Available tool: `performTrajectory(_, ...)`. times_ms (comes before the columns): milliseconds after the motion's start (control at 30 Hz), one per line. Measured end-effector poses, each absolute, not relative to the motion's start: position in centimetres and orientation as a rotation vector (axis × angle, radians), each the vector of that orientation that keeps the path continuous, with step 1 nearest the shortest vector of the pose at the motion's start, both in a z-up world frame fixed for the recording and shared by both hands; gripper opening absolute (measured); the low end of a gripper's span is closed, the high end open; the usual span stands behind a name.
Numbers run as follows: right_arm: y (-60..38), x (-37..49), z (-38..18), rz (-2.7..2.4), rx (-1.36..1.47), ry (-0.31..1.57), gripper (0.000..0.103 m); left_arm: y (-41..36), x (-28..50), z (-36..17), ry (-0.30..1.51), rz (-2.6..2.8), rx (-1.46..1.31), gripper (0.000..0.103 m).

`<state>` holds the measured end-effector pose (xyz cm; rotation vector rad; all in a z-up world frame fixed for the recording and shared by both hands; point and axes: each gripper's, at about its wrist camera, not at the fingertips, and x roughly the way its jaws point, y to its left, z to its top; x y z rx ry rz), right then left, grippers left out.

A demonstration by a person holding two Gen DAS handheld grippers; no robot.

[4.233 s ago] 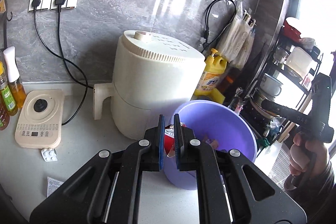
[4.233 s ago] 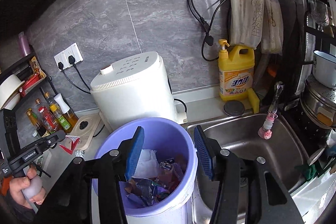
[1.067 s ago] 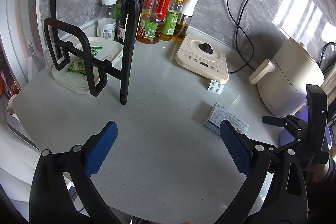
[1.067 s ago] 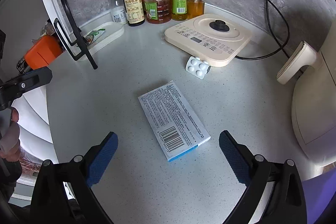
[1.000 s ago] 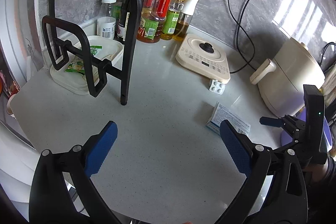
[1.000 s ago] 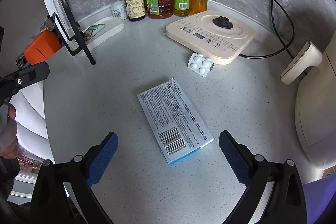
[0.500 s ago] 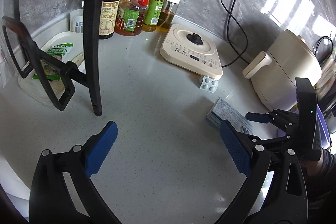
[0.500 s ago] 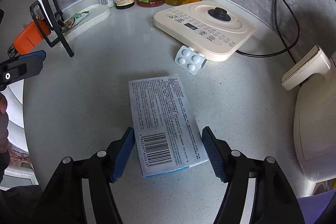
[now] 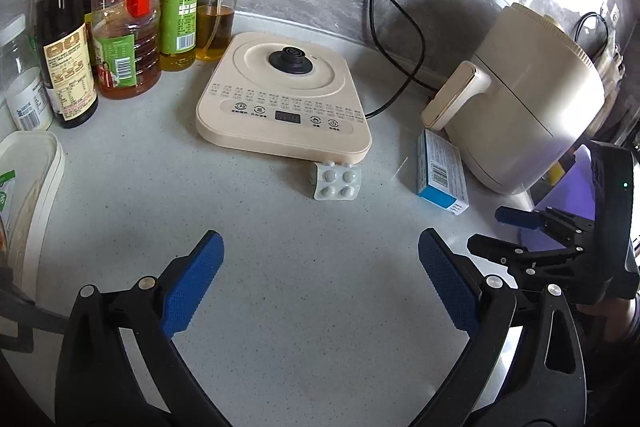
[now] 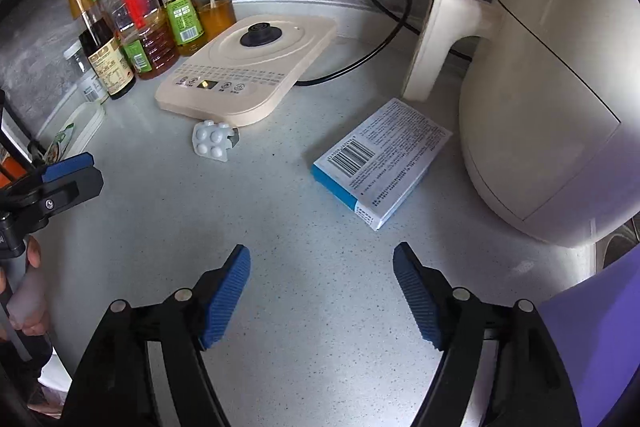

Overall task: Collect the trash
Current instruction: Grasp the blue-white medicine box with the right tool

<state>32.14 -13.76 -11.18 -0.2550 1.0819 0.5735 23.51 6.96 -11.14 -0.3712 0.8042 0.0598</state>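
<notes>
A blue-and-white medicine box [image 10: 382, 157] lies flat on the counter beside the air fryer; it also shows in the left wrist view [image 9: 440, 173]. A blister pack of pills [image 9: 336, 181] leans on the front edge of the beige kettle base; it also shows in the right wrist view [image 10: 212, 139]. My left gripper [image 9: 320, 287] is open and empty, just short of the blister pack. My right gripper [image 10: 322, 297] is open and empty, a little short of the box. The purple bin [image 10: 596, 343] shows at the lower right.
A beige kettle base [image 9: 284, 103] with a black cord sits mid-counter. The cream air fryer [image 10: 552, 67] stands at the right. Several oil and sauce bottles [image 9: 124, 11] line the back left. A white tray [image 9: 28, 195] lies at the left edge.
Both grippers moved from the bin to the counter and in close. The left one released its red wrapper and opened. The right one's jaws narrowed, and the box now lies ahead of them.
</notes>
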Motion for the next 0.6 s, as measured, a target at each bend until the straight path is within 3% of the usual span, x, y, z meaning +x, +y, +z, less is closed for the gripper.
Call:
performTrajectory(367,-13.9,35.6,-11.2,0.437,-0.174,1.066,0.073,6.2,29.8,-12.9,0.804,-0.003,-0.358,0.091)
performTrajectory(500,-14.4,36.3,-11.6,0.415,-0.151,1.086,0.073,6.1,31.4,-13.8,0.816,0.013,-0.349,0.082)
performTrajectory(600,-14.5,36.9,-11.5,0.415,-0.125,1.100,0.073,5.8,32.3,-14.6,0.837,0.025,-0.351,0.069)
